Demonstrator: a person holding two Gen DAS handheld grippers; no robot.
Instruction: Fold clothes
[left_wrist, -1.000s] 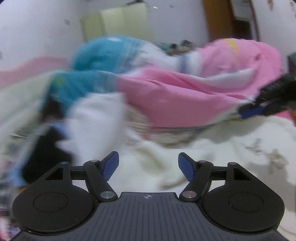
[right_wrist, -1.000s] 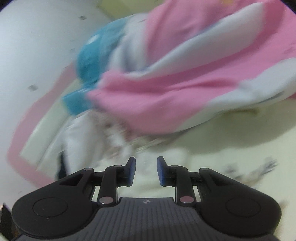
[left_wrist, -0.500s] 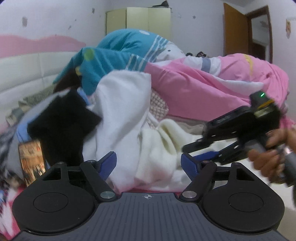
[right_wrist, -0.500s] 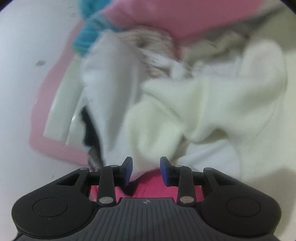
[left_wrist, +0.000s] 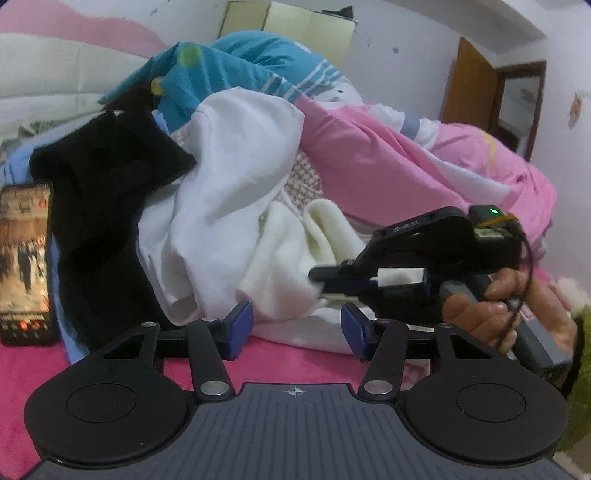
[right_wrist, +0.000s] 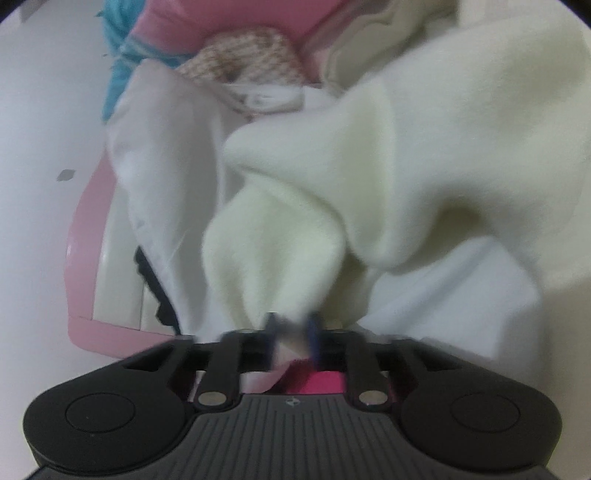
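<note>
Risk of dragging several layers at once: right gripper (right_wrist: 291, 334) clenched on a low edge of the cream fleece garment (right_wrist: 388, 177), down at the front of the heap just above the bright pink bedcover (left_wrist: 122, 363) and pressed against the thin white cotton shirt (left_wrist: 236, 184). Left gripper (left_wrist: 296, 326) closing with no cloth between its blue pads (left_wrist: 242, 325), near the heap's front edge. Possible snagging of the black garment (left_wrist: 107, 206) or the pink-and-white duvet (left_wrist: 406, 166) behind, given how tangled the pile lies.
</note>
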